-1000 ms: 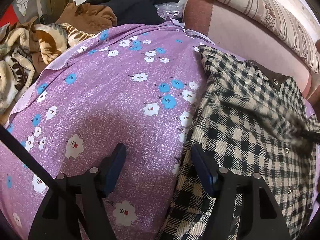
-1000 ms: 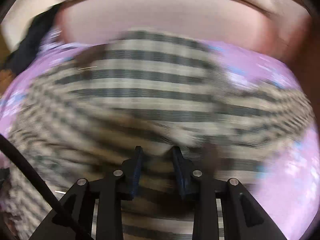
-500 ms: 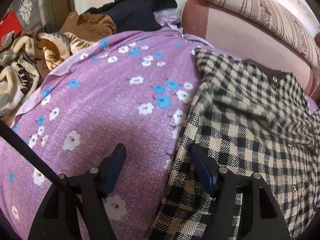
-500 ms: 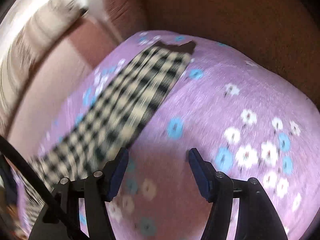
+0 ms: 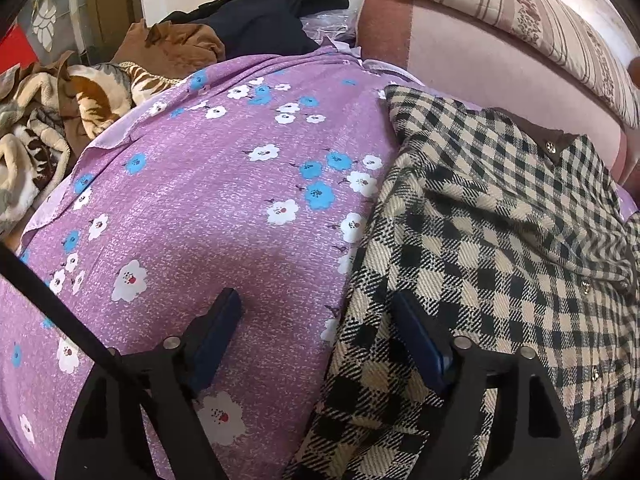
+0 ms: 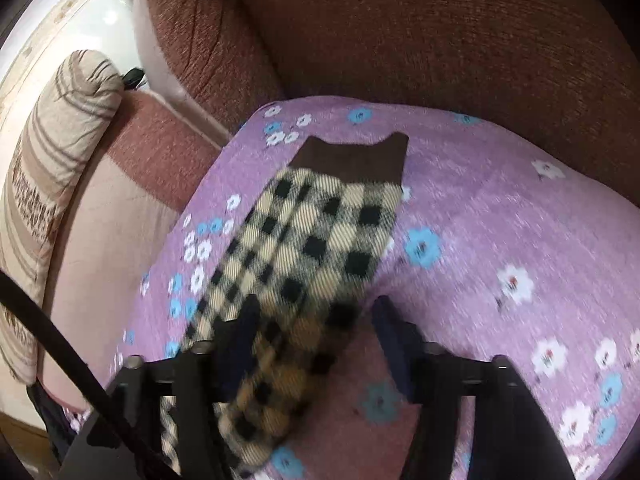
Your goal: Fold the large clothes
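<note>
A black-and-cream checked coat (image 5: 500, 248) lies on a purple flowered sheet (image 5: 208, 200), on the right in the left wrist view, with a brown collar near the sofa back. My left gripper (image 5: 316, 316) is open, low over the coat's left edge; its right finger is above the checked cloth. In the right wrist view a checked sleeve (image 6: 312, 248) with a brown cuff (image 6: 352, 160) stretches out flat on the sheet (image 6: 500, 220). My right gripper (image 6: 316, 320) is open over the sleeve, which passes between the fingers.
A pile of dark, brown and patterned clothes (image 5: 160, 52) lies at the sheet's far left. A striped cushion (image 5: 532, 20) rests on the pink sofa back (image 5: 460, 64). A brown sofa arm (image 6: 400, 32) rises past the sleeve's cuff.
My right gripper opened, let go of the coat body and swung to the sleeve, closing in on it. My left gripper stayed open and moved slightly.
</note>
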`<action>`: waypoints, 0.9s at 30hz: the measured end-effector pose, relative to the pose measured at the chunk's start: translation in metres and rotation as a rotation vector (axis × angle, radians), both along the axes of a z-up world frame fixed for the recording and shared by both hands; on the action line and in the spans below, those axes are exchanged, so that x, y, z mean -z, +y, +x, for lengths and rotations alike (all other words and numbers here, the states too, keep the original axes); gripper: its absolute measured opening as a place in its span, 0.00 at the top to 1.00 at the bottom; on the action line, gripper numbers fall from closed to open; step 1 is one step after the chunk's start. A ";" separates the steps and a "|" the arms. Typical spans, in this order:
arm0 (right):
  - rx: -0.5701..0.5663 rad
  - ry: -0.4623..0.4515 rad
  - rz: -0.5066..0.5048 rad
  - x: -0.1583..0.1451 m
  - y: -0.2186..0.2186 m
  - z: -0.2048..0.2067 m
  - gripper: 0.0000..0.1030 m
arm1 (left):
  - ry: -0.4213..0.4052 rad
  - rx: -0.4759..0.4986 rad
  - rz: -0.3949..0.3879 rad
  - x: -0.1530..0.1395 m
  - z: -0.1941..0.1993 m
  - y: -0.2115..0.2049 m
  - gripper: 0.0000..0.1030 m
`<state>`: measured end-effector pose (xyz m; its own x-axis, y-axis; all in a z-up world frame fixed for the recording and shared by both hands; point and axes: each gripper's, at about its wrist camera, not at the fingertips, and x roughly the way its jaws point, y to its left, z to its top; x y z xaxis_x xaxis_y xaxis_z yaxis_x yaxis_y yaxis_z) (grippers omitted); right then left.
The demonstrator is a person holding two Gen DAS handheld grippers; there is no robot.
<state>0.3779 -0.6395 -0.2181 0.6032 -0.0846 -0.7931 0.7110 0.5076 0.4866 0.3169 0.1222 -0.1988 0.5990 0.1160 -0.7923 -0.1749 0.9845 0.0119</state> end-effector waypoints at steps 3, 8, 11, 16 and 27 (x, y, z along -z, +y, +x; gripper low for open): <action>-0.007 0.005 0.018 -0.002 -0.005 0.006 0.92 | 0.005 0.003 0.008 0.001 0.001 -0.002 0.20; 0.066 0.057 -0.080 -0.020 -0.014 -0.008 0.98 | 0.004 0.003 0.002 0.001 0.002 -0.001 0.20; 0.103 0.059 -0.085 -0.028 -0.018 -0.022 0.98 | 0.005 0.003 0.001 0.001 0.002 -0.001 0.20; 0.029 0.043 -0.118 -0.044 0.000 -0.019 0.98 | 0.004 0.002 -0.001 0.001 0.001 -0.001 0.20; -0.412 -0.106 -0.228 -0.096 0.142 0.009 0.99 | 0.004 0.002 -0.002 0.001 0.001 0.000 0.20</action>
<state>0.3865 -0.4975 -0.1217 0.6992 0.0141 -0.7147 0.3810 0.8387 0.3892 0.3183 0.1218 -0.1996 0.5963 0.1131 -0.7947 -0.1725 0.9850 0.0108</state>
